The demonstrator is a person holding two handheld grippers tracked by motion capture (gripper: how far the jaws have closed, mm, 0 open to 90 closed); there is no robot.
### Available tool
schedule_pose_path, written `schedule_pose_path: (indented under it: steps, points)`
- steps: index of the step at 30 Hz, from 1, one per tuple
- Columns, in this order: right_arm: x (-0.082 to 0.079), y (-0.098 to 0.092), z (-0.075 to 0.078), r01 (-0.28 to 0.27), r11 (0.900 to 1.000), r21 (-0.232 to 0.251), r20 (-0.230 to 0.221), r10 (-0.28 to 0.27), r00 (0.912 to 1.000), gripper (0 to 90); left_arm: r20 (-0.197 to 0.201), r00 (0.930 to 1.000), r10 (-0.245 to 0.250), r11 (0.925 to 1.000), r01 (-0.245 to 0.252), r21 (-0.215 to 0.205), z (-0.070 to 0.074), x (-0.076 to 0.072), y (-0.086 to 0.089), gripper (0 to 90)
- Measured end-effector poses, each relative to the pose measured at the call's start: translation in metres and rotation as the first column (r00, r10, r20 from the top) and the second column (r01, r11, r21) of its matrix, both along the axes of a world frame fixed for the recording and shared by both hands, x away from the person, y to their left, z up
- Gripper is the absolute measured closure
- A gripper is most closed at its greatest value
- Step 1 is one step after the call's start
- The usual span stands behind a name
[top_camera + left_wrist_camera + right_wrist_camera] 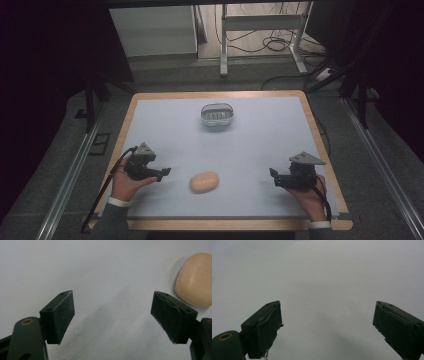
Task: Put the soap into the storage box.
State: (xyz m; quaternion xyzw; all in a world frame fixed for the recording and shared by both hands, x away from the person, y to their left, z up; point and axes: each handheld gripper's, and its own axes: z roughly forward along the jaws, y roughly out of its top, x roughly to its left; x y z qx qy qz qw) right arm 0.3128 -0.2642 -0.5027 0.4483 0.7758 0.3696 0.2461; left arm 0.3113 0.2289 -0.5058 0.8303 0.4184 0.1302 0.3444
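Left gripper (166,171) agape beside soap (204,182), clear dish (217,115) seemingly empty

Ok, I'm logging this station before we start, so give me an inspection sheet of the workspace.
Surface: pale blue mat on a wood-edged table.
Job's things: peach soap-like bar near front; clear dish toward the back.
Clutter: nothing seen.
Grippers: left hand-held gripper open beside the bar, not touching; right hand-held gripper open, nothing between jaws.
Cables: one trails from each gripper; more lie on the floor.
Surroundings: dark room, metal frame legs behind.
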Motion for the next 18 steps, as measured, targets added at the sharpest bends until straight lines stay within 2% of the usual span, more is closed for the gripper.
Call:
schedule_pose_path:
  steps: [6, 8, 13, 18]
  points:
    - [-0.003, 0.002, 0.001, -0.015, 1.000, -0.008, -0.013, 0.015, 0.9998, 8.4, 0.039, 0.9992, 0.006, 1.0000, -0.006, 0.001, 0.015, -0.007, 0.000, 20.8]
    - [-0.005, 0.001, 0.002, -0.017, 1.000, -0.009, -0.008, 0.017, 0.9998, 8.4, 0.046, 0.9989, -0.006, 0.9999, 0.006, 0.009, 0.020, -0.007, -0.001, 20.9]
    - [-0.007, -0.002, 0.004, -0.014, 1.000, 0.002, -0.001, 0.014, 0.9999, 8.4, 0.032, 0.9990, -0.032, 0.9994, 0.033, -0.014, 0.029, -0.005, -0.009, 21.1]
    - [-0.006, -0.005, 0.004, 0.000, 1.000, 0.014, -0.006, 0.000, 1.0000, 8.3, 0.021, 0.9979, -0.061, 0.9981, 0.061, -0.011, 0.032, -0.002, -0.017, 21.1]
